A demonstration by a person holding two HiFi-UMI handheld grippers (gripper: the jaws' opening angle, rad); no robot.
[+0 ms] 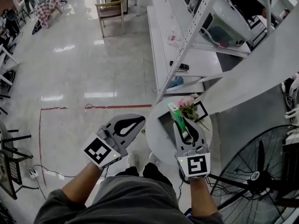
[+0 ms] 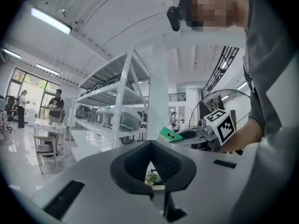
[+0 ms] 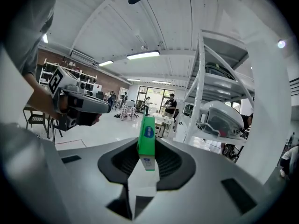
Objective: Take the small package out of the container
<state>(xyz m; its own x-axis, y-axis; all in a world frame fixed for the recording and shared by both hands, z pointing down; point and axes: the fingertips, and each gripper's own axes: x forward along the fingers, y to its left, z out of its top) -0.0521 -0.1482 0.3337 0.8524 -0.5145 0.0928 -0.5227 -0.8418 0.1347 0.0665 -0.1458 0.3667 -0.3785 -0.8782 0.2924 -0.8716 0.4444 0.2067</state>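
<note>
- The right tool [image 3: 146, 154] pinches the small package [image 3: 147, 135], a green and white box standing upright between its pads.
- The package is held in the air over the round white bench [image 1: 154, 143], above a dark container [image 1: 165, 121] and near pink flowers [image 1: 187, 102].
- The left tool [image 1: 139, 121], its jaws pressed together with nothing in them, hovers just left of the bench.

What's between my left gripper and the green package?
Nothing: the head view shows only floor and the edge of the white round table beneath the gap from left gripper to green package.
</note>
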